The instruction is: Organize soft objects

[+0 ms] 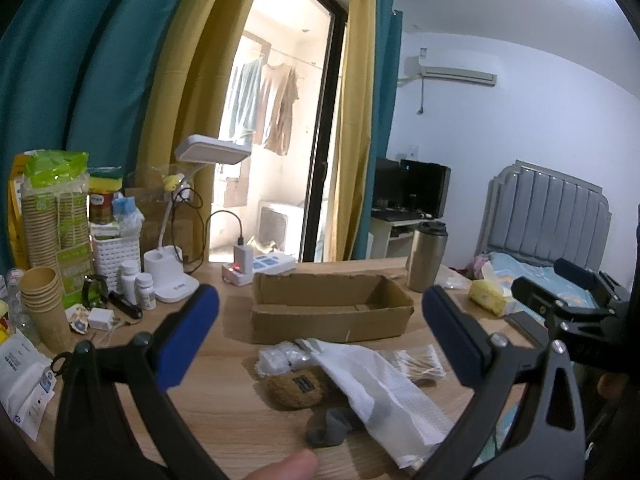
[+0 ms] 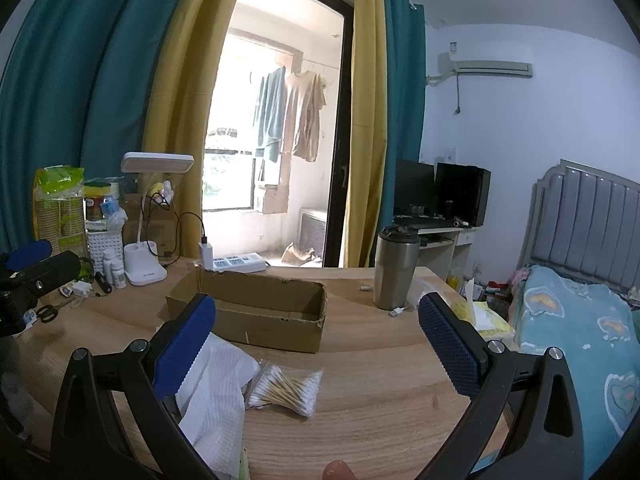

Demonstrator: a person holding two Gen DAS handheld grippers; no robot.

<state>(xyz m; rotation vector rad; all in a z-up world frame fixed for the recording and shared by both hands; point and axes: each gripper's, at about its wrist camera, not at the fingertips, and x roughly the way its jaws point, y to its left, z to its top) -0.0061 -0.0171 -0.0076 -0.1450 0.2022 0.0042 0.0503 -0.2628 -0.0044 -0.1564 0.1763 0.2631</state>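
An open cardboard box (image 1: 332, 312) (image 2: 256, 312) lies on the wooden table. In front of it are a white waffle cloth (image 1: 384, 392) (image 2: 216, 392), a brown fuzzy pouch (image 1: 298, 390), a grey sock (image 1: 330, 428), a clear bag of cotton pads (image 1: 280, 358) and a bag of cotton swabs (image 1: 420, 364) (image 2: 286, 390). My left gripper (image 1: 320, 312) is open above these items, holding nothing. My right gripper (image 2: 316, 320) is open above the swabs, also holding nothing.
A steel tumbler (image 1: 426, 258) (image 2: 394, 270) stands right of the box; a yellow tissue pack (image 1: 490, 296) (image 2: 480, 312) lies beyond it. Desk lamp (image 1: 172, 272), power strip (image 2: 236, 262), bottles and paper cups (image 1: 42, 308) crowd the left. A bed (image 2: 580, 320) adjoins the table's right edge.
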